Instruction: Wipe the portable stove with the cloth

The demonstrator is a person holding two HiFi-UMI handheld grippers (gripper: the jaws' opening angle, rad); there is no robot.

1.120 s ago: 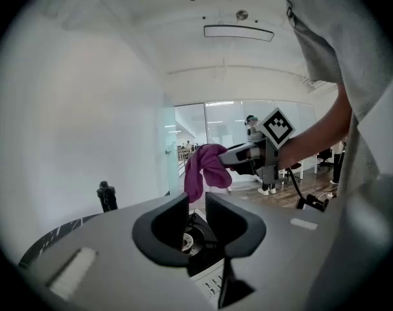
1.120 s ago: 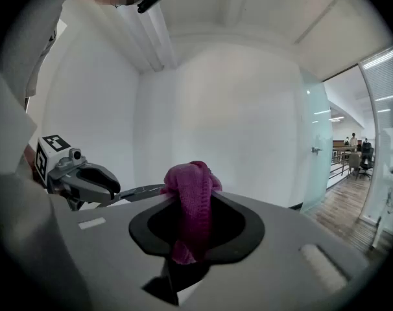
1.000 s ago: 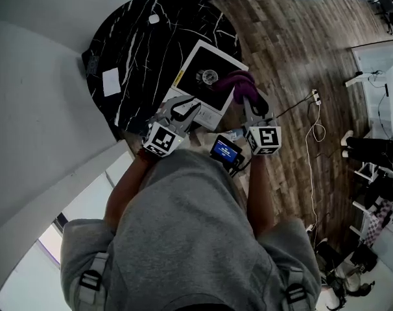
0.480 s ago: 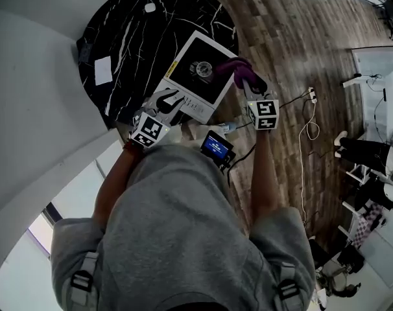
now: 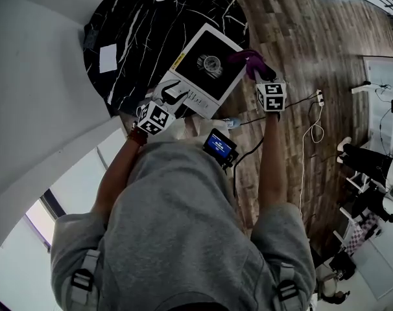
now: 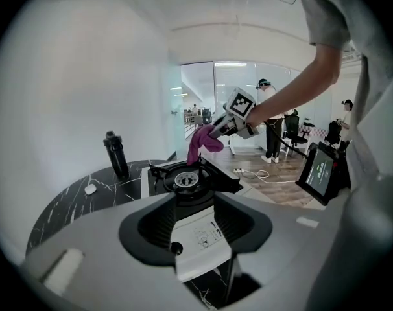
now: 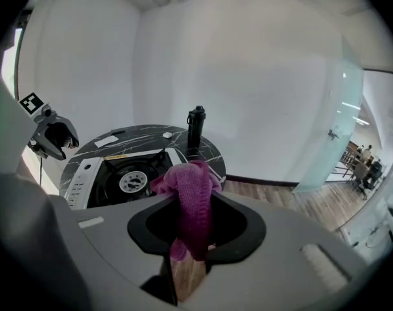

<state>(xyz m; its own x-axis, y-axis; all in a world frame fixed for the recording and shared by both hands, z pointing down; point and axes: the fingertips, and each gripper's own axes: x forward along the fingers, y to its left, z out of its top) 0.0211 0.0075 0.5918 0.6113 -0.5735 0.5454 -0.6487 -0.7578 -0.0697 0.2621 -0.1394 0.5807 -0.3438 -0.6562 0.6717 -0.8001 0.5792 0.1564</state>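
My right tongs (image 7: 193,229) were clamped on a bunched fold of the cloth (image 7: 193,196). It hung just off the portable stove (image 5: 206,67), on the side away from my left tongs (image 6: 196,222). Those stood partly open, the stove's white control panel showing between the jaws, though I could not tell whether the pads touched it.

The likeliest trouble, I judged, was the stove sliding on the tabletop (image 5: 131,37) once I pushed the cloth across it, since nothing gripped it yet and it sat near the tabletop's edge on my side. The loose cloth could also have caught on the raised pan supports around the burner and pulled free.

A second before, the left jaws were shut; they had just been opening. Both tongs had come down closer to the stove.
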